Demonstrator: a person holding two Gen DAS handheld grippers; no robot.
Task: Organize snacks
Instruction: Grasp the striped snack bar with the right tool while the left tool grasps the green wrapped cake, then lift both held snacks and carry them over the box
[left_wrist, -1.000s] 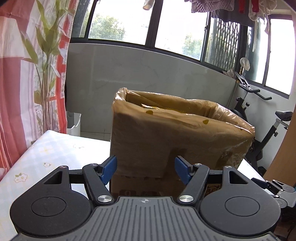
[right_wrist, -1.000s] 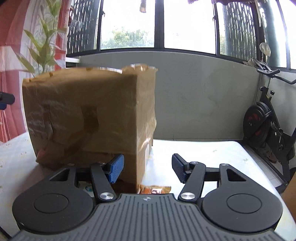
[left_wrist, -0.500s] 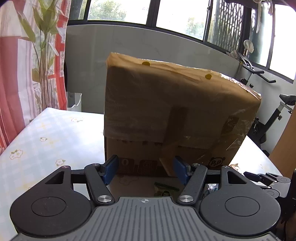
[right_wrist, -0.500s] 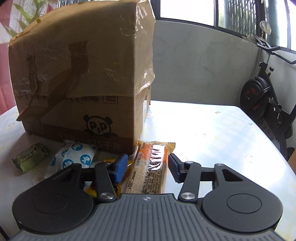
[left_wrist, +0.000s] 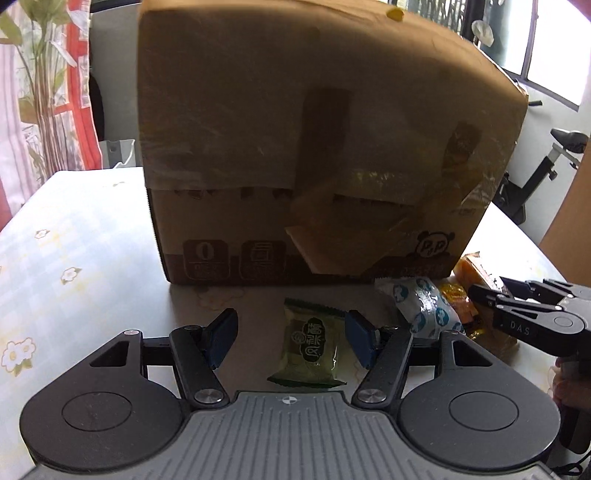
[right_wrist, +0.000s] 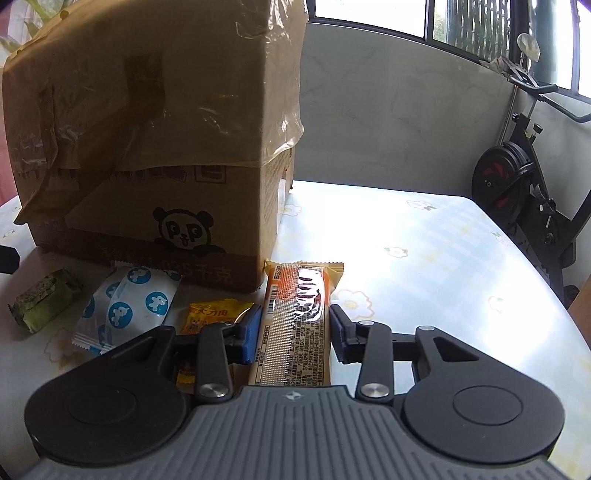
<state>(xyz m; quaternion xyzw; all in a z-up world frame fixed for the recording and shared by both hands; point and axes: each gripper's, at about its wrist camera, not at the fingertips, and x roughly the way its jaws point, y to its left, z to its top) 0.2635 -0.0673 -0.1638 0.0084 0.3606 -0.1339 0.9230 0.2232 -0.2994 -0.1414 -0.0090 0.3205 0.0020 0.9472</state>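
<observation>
Straddling the long orange foil-wrapped snack bar (right_wrist: 295, 325), your right gripper (right_wrist: 293, 334) stood open, bar's length running straight between its jaws; left gripper (left_wrist: 291, 341) open too.

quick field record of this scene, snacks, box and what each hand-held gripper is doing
box: cardboard box on floral table
snacks: green packet, blue-and-white packet, yellow packet, orange bar, all in front of the box
left hand-held gripper: open, around green packet
right hand-held gripper: open, straddling orange bar, not clamped
</observation>
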